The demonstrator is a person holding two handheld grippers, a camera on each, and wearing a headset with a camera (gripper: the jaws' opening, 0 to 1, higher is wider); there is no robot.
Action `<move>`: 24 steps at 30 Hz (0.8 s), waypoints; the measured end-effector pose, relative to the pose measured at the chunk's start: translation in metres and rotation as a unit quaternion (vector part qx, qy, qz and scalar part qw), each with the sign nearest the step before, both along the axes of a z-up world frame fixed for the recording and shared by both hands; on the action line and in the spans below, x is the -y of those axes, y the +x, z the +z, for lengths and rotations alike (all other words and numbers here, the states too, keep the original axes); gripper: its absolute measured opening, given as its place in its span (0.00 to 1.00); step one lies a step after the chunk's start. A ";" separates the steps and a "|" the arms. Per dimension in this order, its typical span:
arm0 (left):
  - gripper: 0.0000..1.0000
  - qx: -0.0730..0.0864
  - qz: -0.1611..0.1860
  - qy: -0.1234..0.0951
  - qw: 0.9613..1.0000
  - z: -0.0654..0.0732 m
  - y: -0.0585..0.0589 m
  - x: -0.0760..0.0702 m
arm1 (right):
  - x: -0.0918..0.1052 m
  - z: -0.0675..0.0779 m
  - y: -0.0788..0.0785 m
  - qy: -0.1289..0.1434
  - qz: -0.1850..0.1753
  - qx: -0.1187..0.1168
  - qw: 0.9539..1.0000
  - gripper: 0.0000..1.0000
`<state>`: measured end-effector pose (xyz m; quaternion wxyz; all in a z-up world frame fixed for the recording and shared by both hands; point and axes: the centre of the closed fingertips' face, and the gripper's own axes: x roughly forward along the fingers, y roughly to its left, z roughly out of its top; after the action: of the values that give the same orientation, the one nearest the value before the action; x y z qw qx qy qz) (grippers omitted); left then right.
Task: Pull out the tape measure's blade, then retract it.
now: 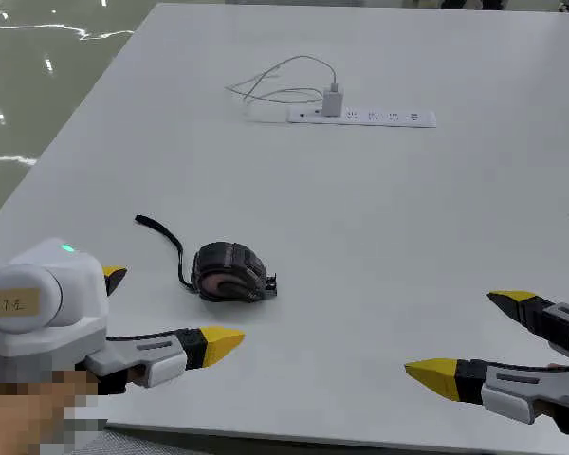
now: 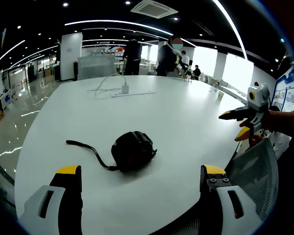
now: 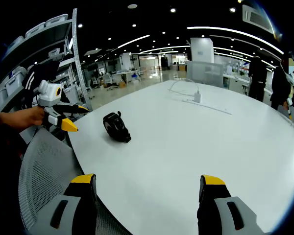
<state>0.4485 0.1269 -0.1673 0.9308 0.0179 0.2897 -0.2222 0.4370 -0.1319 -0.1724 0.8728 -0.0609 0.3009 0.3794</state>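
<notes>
Plainly, the tape measure (image 1: 229,273) lay on the white table (image 1: 408,218) near its front edge, blade wound in, its black strap (image 1: 166,237) trailing off to the left. The left gripper (image 1: 171,311) hovered just in front and to the left of it, jaws wide apart and holding nothing. The right gripper (image 1: 460,334) hung well off to the right by the table's edge, jaws likewise spread and empty. Neither touched the tape measure. Farther back sat a white power strip (image 1: 360,117) with a charger (image 1: 333,100) plugged in, its cable (image 1: 275,85) looped beside it.
</notes>
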 end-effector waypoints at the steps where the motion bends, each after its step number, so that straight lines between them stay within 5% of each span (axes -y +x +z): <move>1: 0.99 0.000 0.000 0.000 1.000 0.000 0.000 0.000 | 0.000 0.000 0.000 0.000 0.000 0.000 1.000 0.85; 24: 0.98 -0.001 -0.001 0.002 1.000 0.000 0.000 -0.002 | -0.001 -0.001 0.000 0.001 -0.001 0.000 1.000 0.85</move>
<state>0.4483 0.1291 -0.1675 0.9305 0.0198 0.2907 -0.2222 0.4370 -0.1313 -0.1731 0.8733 -0.0594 0.3004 0.3789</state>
